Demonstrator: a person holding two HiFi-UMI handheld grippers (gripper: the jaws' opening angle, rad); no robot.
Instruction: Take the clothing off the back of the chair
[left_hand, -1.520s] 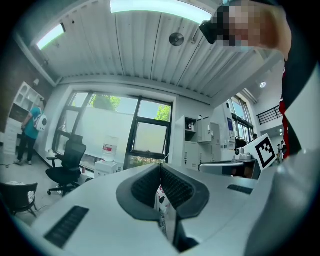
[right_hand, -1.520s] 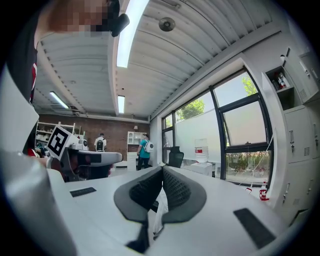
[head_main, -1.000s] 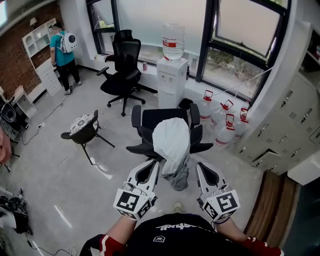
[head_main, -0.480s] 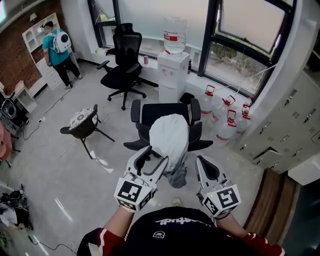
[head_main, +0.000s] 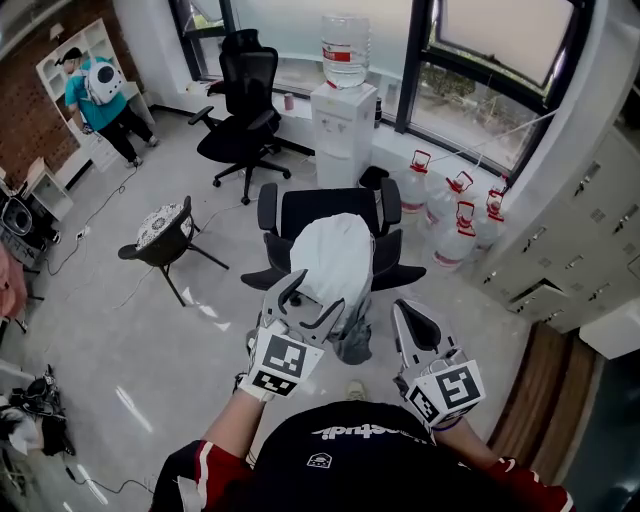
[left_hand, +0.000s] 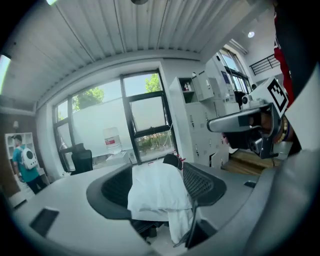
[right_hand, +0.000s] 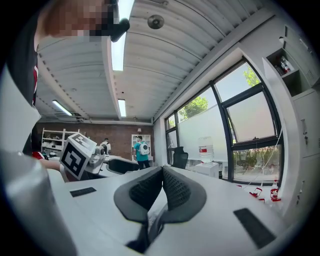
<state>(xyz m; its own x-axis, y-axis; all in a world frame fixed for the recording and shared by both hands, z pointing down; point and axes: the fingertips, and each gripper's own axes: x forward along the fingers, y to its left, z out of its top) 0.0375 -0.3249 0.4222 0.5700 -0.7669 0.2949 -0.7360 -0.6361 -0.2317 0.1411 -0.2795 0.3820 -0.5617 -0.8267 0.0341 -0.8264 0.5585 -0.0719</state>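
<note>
Fingers (left_hand: 117, 192) of left gripper (head_main: 310, 297): just been opening | clothing (head_main: 330, 260) between, ungripped

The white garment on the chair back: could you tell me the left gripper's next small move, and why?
Probably ease the left gripper forward around the white garment. Its jaws have just been opening and stand wide, with the garment ahead, not yet between them.

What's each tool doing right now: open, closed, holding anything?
Left tool: open; its jaws have just been opening, with the white clothing showing between them, not gripped.
Right tool: closed, holding nothing.
</note>
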